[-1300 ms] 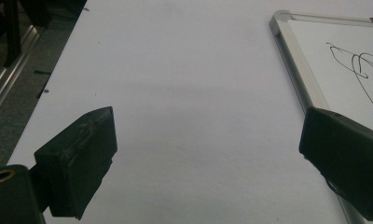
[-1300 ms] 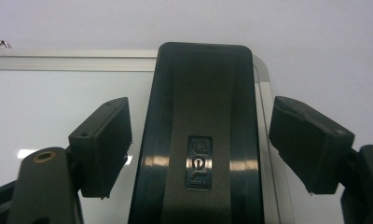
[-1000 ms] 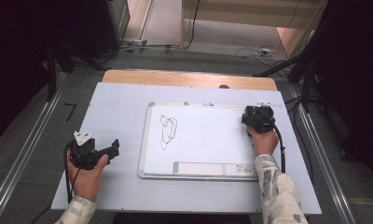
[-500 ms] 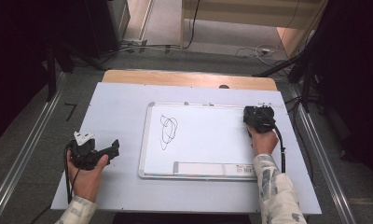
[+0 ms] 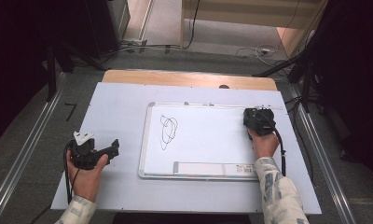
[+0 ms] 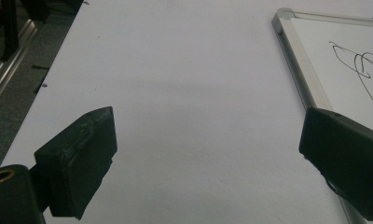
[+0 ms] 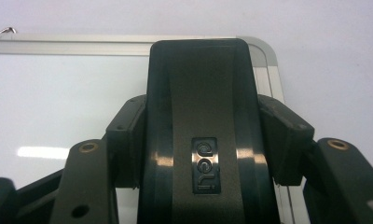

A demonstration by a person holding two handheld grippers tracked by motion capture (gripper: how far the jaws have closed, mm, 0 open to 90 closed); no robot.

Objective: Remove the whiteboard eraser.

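White tabletop (image 5: 119, 112) carries a framed whiteboard (image 5: 198, 154) with a black scribble (image 5: 168, 131) on its left half. At the board's far right corner the right gripper (image 7: 205, 140) has just been closing, and its jaws now clamp a black eraser (image 7: 201, 93), probably resting on the board. Well apart, left of the board, the left gripper (image 6: 208, 154) hangs over bare table, jaws wide apart.

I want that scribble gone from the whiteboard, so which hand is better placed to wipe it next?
Right. Its tongs have just closed on the black eraser at the whiteboard's far right corner. The left tongs stand open over bare table, beside the board. The scribble remains.
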